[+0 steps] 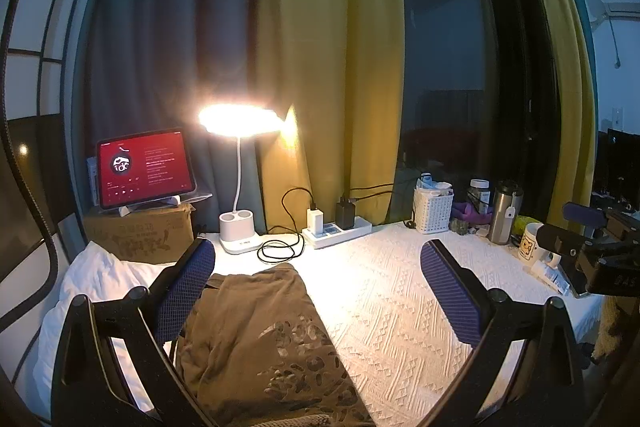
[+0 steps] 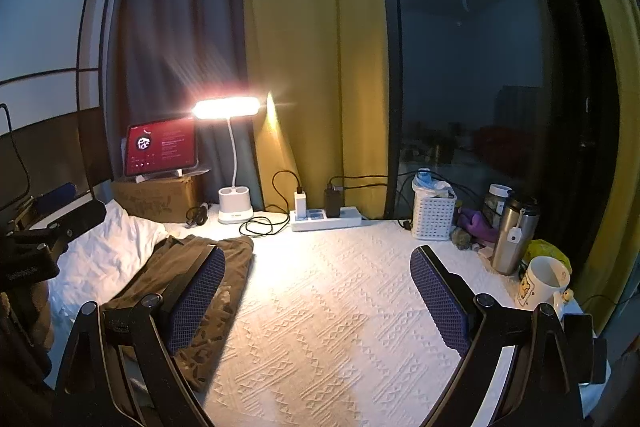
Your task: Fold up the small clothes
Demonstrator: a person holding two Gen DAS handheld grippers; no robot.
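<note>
A brown garment with a pale print [image 1: 264,339] lies folded on the white textured tablecloth [image 1: 400,307], at the left side. My left gripper [image 1: 320,255] is open and empty, held above the garment, its left finger [image 1: 188,279] over the cloth's edge. In the right wrist view the garment [image 2: 224,267] lies at the left, partly behind the left finger [image 2: 200,287]. My right gripper [image 2: 320,259] is open and empty over the bare tablecloth [image 2: 320,307], right of the garment. The right gripper's body [image 1: 592,251] shows at the right edge of the left wrist view.
At the back stand a lit desk lamp [image 1: 240,227], a tablet [image 1: 144,167] on a cardboard box [image 1: 140,231], a power strip [image 1: 336,227] with cables, a white basket [image 1: 434,211], a steel flask [image 1: 504,211] and a mug [image 2: 540,283]. A white pillow [image 1: 92,275] lies left.
</note>
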